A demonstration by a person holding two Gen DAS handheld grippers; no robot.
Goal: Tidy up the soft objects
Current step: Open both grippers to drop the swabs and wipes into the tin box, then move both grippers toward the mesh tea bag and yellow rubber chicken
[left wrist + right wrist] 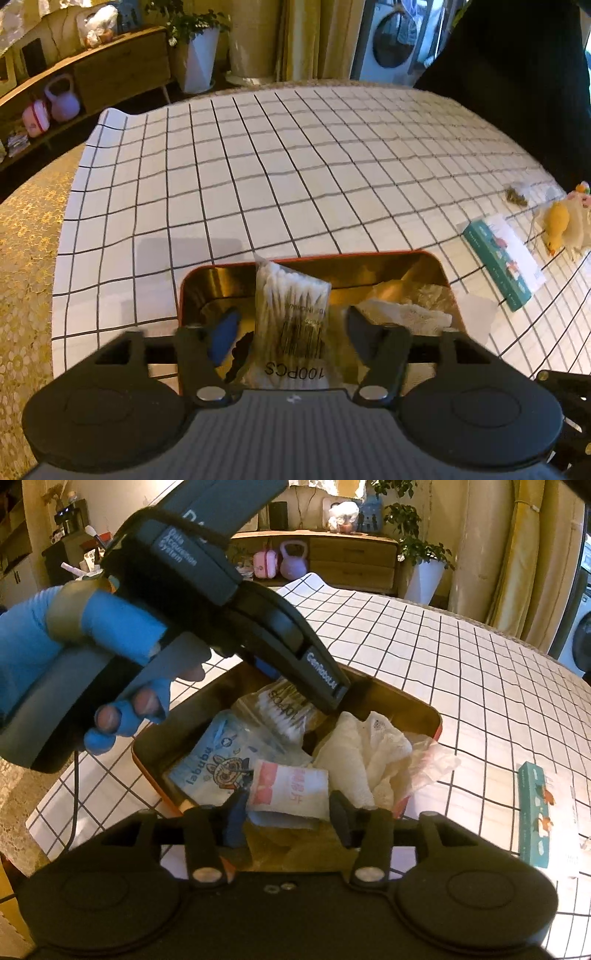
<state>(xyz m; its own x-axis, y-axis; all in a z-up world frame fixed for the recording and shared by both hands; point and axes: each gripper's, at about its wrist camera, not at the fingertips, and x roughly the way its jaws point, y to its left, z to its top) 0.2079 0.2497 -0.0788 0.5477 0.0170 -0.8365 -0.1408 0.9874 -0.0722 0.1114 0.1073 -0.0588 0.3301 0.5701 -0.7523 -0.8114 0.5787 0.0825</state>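
Note:
A red-rimmed gold tin (439,266) sits on the checked cloth and holds soft items. My left gripper (292,315) hangs over it, jaws apart on either side of an upright bag of cotton swabs (291,291) without touching it. In the right wrist view the left gripper's dark body (258,620) reaches into the tin (432,716) from the upper left. My right gripper (288,799) is open around a pink and white packet (291,786), pads just off it. A blue cartoon packet (210,768) and a white lace cloth (365,753) also lie inside.
A teal box (498,258) lies right of the tin, with a yellow duck toy (557,225) in a mesh bag beyond it. A blue-gloved hand (37,635) holds the left tool. A person in dark clothes (517,74) stands at the table's far right.

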